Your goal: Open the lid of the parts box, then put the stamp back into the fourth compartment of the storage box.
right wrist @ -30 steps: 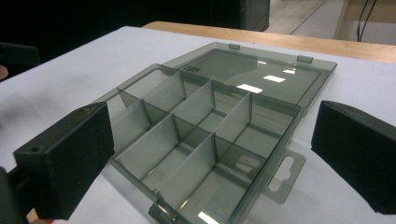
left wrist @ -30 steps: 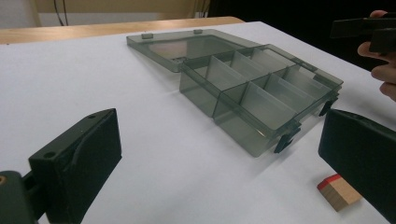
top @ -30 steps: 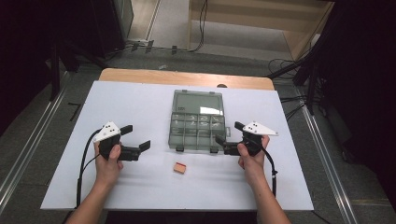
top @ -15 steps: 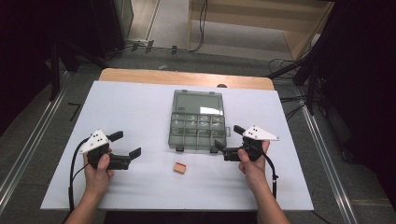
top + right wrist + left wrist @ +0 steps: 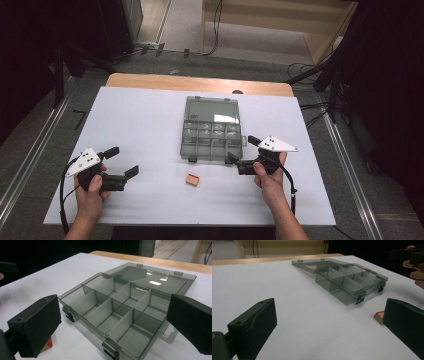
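Left gripper [image 5: 120,167] is seen withdrawn toward the near-left part of the table [image 5: 145,115], lower and farther from the organiser box [image 5: 212,137] than a second ago; jaws spread, nothing held. Right gripper [image 5: 240,154] is barely shifted, beside the box's near-right corner, jaws spread and empty. The small block [image 5: 192,180] is unmoved, lying on the table just in front of the open box, between the grippers. Judgement: no grasp is begun; the block is yet to be approached and picked.
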`<state>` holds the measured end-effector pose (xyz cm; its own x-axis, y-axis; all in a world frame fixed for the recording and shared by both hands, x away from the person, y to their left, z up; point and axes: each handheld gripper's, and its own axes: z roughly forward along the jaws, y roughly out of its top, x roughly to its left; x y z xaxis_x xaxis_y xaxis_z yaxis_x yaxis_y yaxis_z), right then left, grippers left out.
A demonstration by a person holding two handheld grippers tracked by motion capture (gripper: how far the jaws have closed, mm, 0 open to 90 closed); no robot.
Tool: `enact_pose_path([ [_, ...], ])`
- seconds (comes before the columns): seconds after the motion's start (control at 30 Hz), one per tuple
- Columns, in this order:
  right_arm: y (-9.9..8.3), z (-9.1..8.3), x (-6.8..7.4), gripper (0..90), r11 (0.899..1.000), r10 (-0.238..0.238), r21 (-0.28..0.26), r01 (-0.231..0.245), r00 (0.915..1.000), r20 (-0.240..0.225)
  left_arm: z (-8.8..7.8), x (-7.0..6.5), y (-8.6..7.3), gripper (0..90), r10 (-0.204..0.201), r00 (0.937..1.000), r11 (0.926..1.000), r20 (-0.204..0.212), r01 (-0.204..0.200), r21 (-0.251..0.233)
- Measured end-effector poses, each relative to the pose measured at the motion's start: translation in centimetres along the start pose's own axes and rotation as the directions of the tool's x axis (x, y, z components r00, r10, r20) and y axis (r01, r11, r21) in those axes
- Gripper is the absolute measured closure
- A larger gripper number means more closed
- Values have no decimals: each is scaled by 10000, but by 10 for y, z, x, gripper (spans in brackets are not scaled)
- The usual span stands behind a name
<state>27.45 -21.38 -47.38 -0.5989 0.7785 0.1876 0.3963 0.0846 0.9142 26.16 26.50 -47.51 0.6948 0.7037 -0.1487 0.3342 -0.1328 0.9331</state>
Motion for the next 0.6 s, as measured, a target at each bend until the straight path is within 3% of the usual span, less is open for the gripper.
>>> enact_pose_path([
  [0.43, 9, 8, 24, 0, 9989, -333, 294, 356, 9967, -743, -24, 8, -10, 0, -18, 9997, 9999, -244, 15, -120],
  [0.6, 7, 12, 33, 0, 9973, -410, 572, 467, 9944, -976, -34, 15, -13, 0, -160, 9990, 9991, -411, 144, -400],
])
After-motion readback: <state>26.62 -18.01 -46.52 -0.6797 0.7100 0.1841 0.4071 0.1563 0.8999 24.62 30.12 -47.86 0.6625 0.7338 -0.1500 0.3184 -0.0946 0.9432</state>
